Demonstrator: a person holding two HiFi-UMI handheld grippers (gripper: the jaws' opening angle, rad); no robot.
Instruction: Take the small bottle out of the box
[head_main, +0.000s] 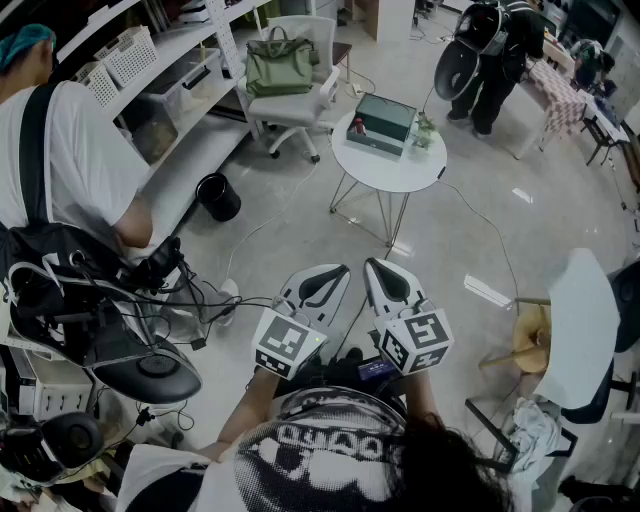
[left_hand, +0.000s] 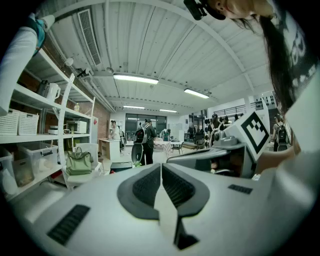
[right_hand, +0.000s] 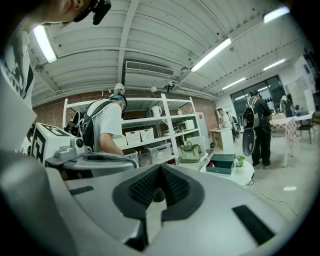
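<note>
We hold the left gripper (head_main: 338, 270) and right gripper (head_main: 374, 264) side by side, each with its jaws pressed together on nothing. Well ahead, the box (head_main: 383, 120) sits on the round bench (head_main: 400, 172), with the bottle (head_main: 358, 126) at its left end.

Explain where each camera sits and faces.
Head view: on the head, steeply down at the round table; left gripper and right gripper show.
Left gripper view: on left gripper, facing across the room; shut jaws show.
Right gripper view: on right gripper, facing the shelves; shut jaws show.
Shared: green box, head and right gripper views.
</note>
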